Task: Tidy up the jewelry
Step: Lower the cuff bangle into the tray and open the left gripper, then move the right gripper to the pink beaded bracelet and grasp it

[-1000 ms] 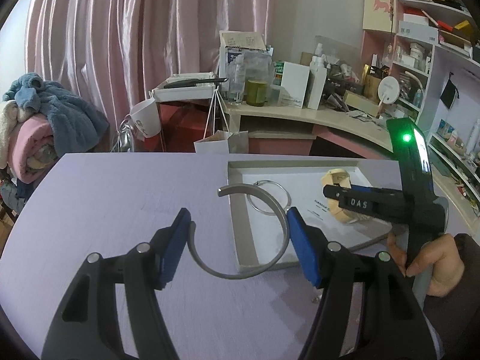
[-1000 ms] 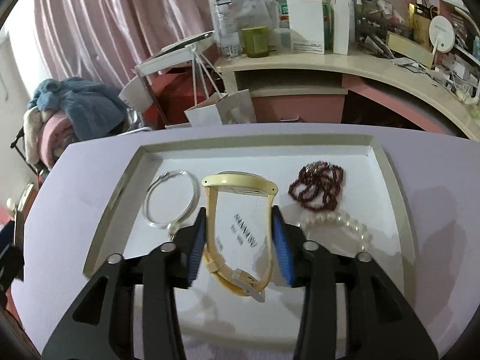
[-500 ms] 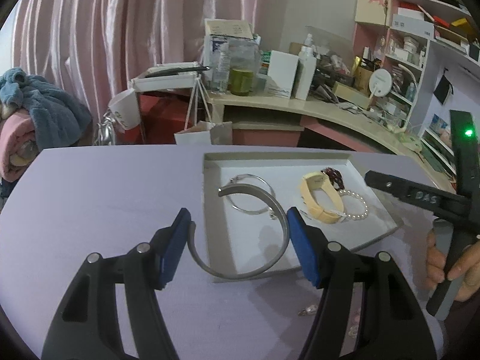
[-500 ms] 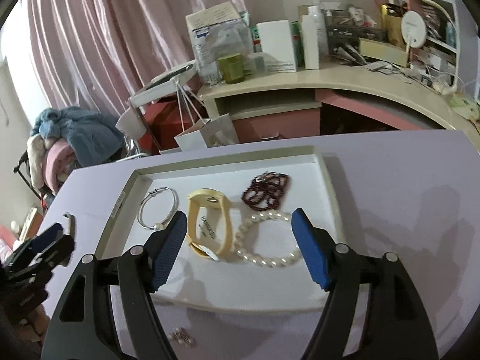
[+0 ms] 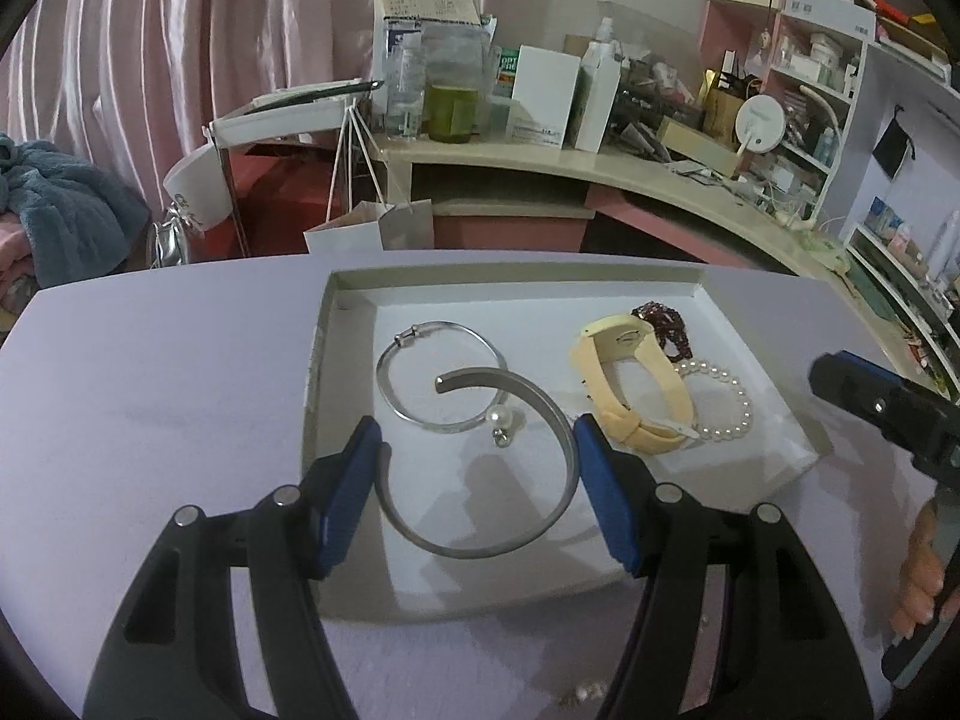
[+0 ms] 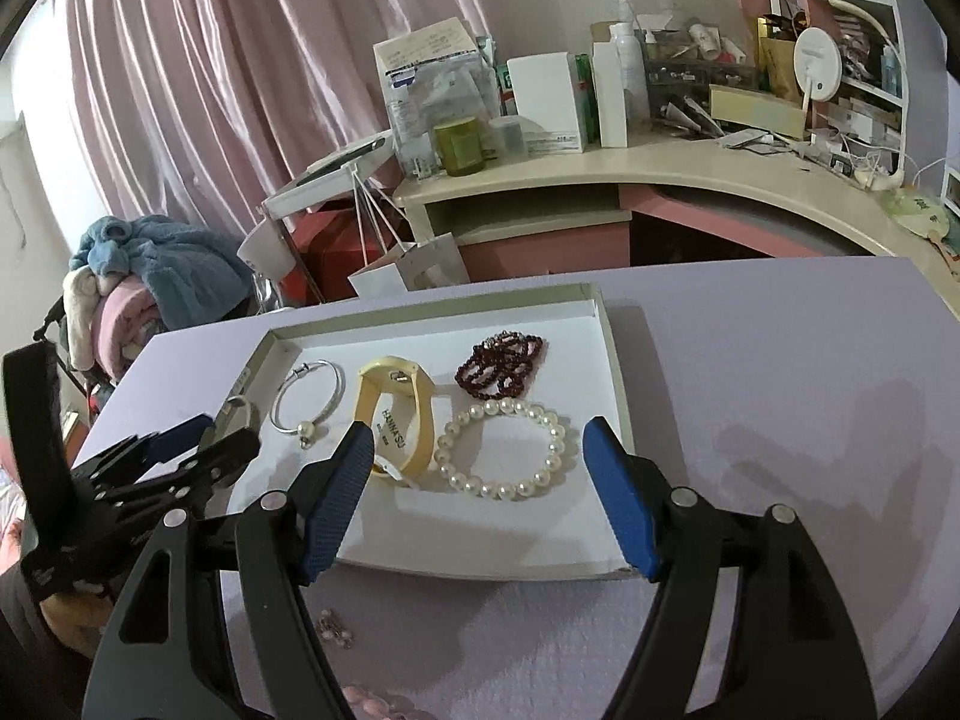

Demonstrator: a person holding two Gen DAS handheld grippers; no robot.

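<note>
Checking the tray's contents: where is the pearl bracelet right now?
The pearl bracelet lies in the white tray, near its right side, just in front of the dark red bead bracelet and beside the yellow watch.

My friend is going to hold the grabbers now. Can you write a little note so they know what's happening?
Left gripper: shut on the open silver metal cuff bangle, held over the shallow white tray.
Right gripper: open and empty; its jaws have just been opening.
In the tray: thin silver hoop bangle with a pearl charm, pale yellow watch, dark red bead bracelet, white pearl bracelet.
Left to do: set the cuff down in the tray; small pink pieces lie on the lilac table.
</note>
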